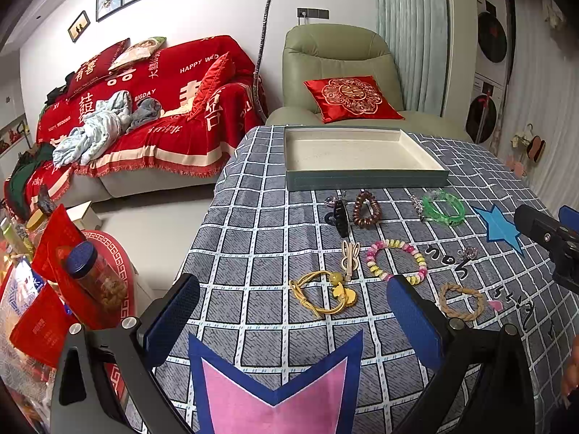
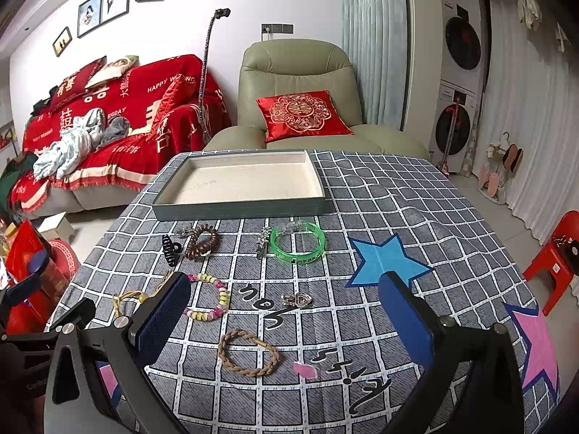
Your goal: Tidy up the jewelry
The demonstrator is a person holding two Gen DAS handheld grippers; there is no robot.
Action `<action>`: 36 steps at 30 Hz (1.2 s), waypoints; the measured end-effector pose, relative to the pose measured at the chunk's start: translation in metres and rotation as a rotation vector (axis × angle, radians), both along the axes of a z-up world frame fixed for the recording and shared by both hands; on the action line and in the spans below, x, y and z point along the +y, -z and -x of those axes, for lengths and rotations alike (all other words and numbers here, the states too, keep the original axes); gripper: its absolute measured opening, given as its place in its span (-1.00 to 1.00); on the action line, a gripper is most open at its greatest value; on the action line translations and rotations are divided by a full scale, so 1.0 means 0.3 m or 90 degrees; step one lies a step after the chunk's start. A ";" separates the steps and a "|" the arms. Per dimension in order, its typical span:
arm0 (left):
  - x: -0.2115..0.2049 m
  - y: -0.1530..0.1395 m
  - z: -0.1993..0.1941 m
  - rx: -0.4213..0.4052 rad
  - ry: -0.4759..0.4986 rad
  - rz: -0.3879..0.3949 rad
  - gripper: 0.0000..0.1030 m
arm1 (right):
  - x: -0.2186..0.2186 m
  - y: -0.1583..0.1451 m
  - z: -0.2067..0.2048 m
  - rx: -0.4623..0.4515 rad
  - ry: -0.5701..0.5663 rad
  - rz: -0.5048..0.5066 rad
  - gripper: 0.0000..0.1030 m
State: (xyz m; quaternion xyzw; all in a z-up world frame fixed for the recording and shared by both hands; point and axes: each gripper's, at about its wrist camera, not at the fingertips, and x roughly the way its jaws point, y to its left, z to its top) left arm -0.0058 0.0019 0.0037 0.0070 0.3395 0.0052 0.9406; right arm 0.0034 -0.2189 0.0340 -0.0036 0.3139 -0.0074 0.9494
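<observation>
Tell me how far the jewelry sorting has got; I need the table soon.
Nothing looks done: the tray holds nothing. Nothing is in hand either; the left tongs and right tongs hover open above the cloth. All pieces remain outside the tray, including the green bangle, beaded bracelet, braided band and yellow cord.

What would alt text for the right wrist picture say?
Open right gripper above a checked tablecloth strewn with bracelets: a braided tan bracelet nearest, a green bangle farther off. An empty tray sits beyond them.
</observation>
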 end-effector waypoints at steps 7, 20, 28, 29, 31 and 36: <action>0.000 0.000 -0.001 0.000 0.000 0.000 1.00 | 0.002 -0.001 0.000 0.000 -0.002 0.001 1.00; -0.003 0.002 -0.004 0.003 -0.001 0.001 1.00 | 0.008 -0.006 0.001 -0.002 -0.003 0.001 1.00; -0.003 0.003 -0.005 0.003 -0.001 0.002 1.00 | 0.007 -0.005 0.002 -0.002 -0.003 0.001 1.00; -0.003 0.003 -0.005 0.003 -0.001 0.002 1.00 | 0.009 -0.007 0.002 -0.002 -0.003 0.000 1.00; -0.003 0.004 -0.004 0.003 -0.002 0.002 1.00 | 0.008 -0.006 0.002 -0.002 -0.003 0.000 1.00; -0.002 0.006 -0.010 0.006 -0.002 0.004 1.00 | 0.010 -0.008 0.002 -0.001 -0.003 0.001 1.00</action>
